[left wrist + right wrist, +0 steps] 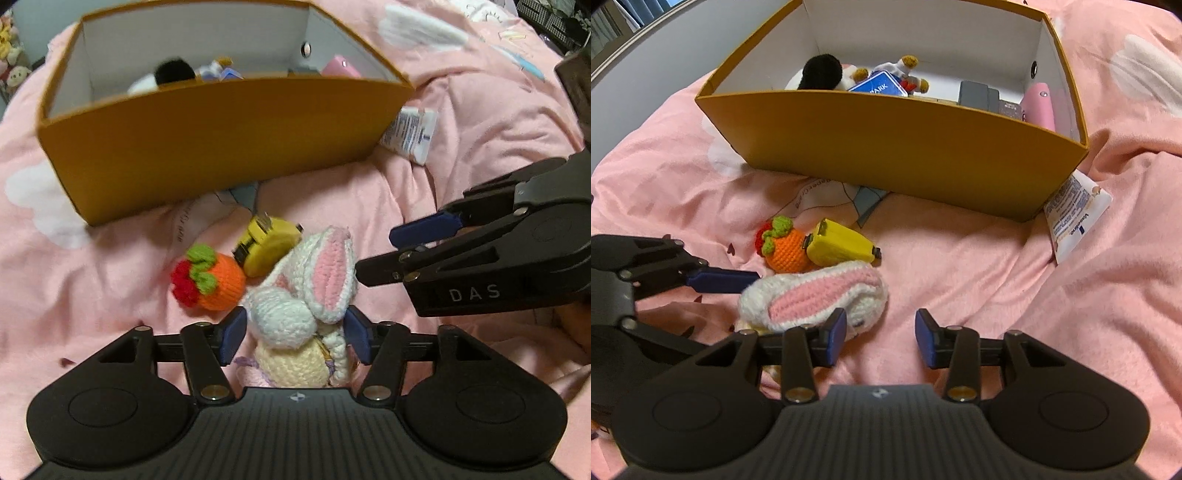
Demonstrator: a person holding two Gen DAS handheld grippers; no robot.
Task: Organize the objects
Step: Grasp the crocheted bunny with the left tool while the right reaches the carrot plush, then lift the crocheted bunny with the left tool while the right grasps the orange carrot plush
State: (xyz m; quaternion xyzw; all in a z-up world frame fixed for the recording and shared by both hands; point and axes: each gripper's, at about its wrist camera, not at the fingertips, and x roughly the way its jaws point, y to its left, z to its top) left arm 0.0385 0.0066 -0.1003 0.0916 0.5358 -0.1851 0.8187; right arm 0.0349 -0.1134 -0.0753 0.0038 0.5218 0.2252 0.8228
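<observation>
A white crochet bunny (303, 302) with pink ears lies on the pink blanket; it also shows in the right wrist view (812, 299). My left gripper (295, 338) has its blue pads on either side of the bunny, closed against it. My right gripper (881, 338) is open and empty just right of the bunny, and it shows in the left wrist view (373, 254). An orange crochet fruit (218, 284) and a yellow tape measure (267, 245) lie beyond the bunny. The orange box (221, 140) stands behind them.
The box (905, 147) holds a black-and-white plush (822, 72), a blue card pack (879, 88), grey items and a pink case (1039, 105). A white lotion tube (1075, 218) lies by the box's right corner. A paper (827, 195) sticks out under the box.
</observation>
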